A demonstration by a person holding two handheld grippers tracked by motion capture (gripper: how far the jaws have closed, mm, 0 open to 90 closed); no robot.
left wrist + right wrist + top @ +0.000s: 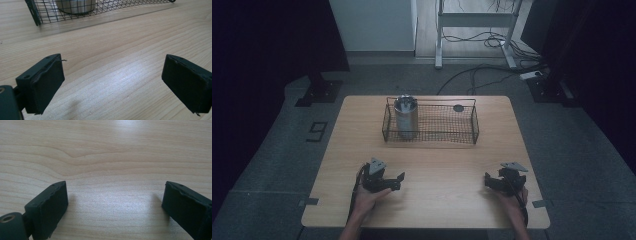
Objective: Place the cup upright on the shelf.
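A black wire basket (430, 123) stands at the far middle of the wooden table (427, 200). Inside its left end a metal can (406, 118) stands upright, and a small dark round lid (458, 108) lies near its far right corner. My left gripper (396, 181) rests at the near left of the table, open and holding nothing. My right gripper (487, 180) rests at the near right, open too. In the left gripper view the jaws (112, 80) stand wide apart over bare wood, with the basket (40, 15) and the can's base (75, 6) ahead. The right gripper (115, 202) looks down on bare wood.
The table's near edge lies just behind both hands. Past the far edge are grey floor, loose cables (482, 70), a white cabinet (374, 25) and desk legs (439, 40). Dark stands flank the table on both sides.
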